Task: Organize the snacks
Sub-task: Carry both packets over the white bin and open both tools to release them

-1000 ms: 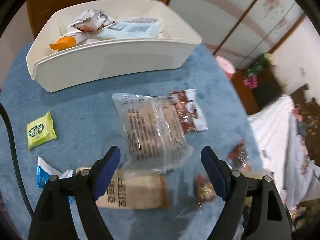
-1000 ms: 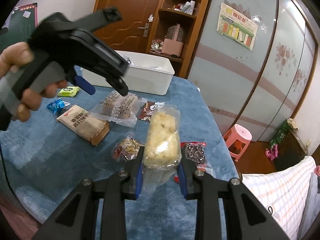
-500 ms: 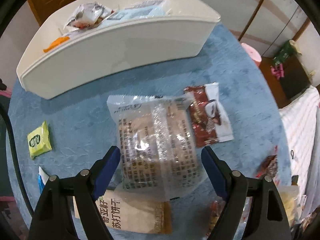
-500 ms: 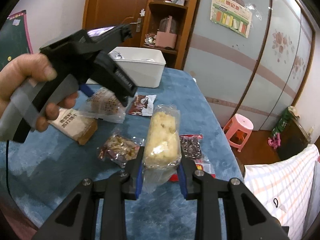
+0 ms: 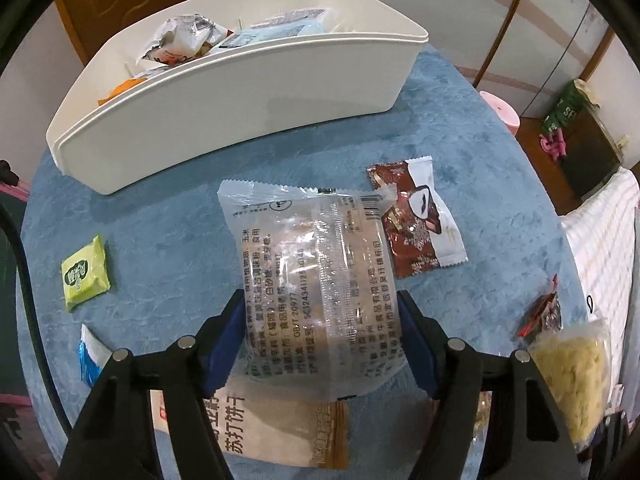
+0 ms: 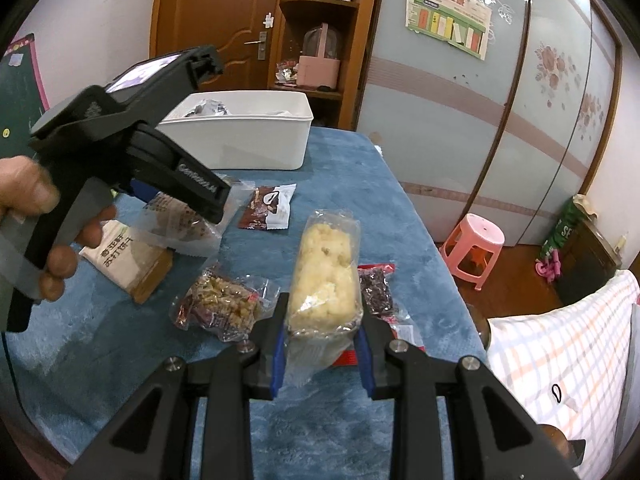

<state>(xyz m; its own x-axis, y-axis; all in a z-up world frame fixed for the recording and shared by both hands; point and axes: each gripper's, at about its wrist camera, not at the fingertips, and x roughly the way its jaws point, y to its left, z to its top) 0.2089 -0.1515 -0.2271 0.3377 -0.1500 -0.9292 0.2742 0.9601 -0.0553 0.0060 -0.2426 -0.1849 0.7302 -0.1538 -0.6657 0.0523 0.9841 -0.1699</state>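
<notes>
Left tool around clear packet

A lamplit bedroom around a blue-covered tabletop

A brown wooden door stands at upper left beside an open wooden shelf unit. Pale sliding wardrobe panels with flower motifs and a poster fill the right. A pink plastic stool stands on the wooden floor, and a checked bedcover lies at lower right.
</notes>
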